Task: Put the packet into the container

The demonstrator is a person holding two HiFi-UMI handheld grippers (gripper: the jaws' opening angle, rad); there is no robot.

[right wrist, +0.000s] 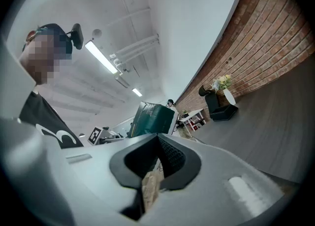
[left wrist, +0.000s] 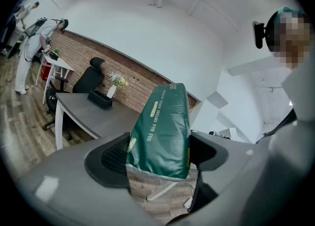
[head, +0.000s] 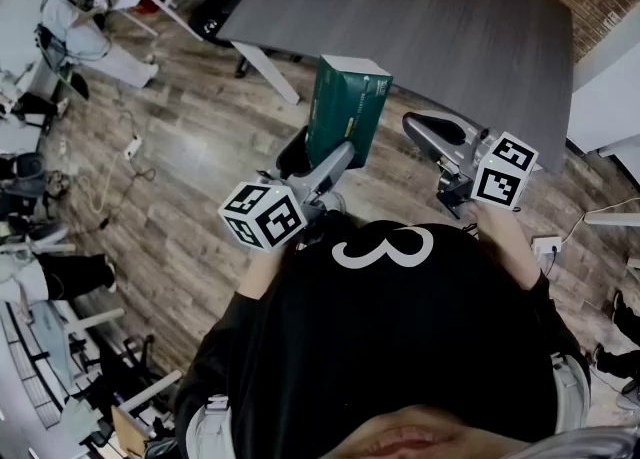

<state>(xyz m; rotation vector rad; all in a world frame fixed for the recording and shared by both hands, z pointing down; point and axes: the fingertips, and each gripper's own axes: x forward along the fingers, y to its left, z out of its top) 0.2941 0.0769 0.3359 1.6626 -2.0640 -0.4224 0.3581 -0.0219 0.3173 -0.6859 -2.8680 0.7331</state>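
Observation:
A dark green packet (head: 346, 105) with pale lettering stands upright in the air above the wooden floor, and my left gripper (head: 318, 155) is shut on its lower end. In the left gripper view the packet (left wrist: 161, 131) fills the gap, with a black pad against each of its sides. My right gripper (head: 432, 133) hangs to the right of it, apart from the packet, its jaws shut with nothing between them (right wrist: 158, 144). The packet (right wrist: 152, 119) shows beyond it in the right gripper view. I cannot pick out the container for certain.
A large grey table (head: 450, 27) stands ahead by a brick wall. A black box (left wrist: 100, 99) and a vase of flowers (left wrist: 114, 84) sit at its far end. A black office chair (left wrist: 87, 80) and a person (left wrist: 30, 48) are further off on the left.

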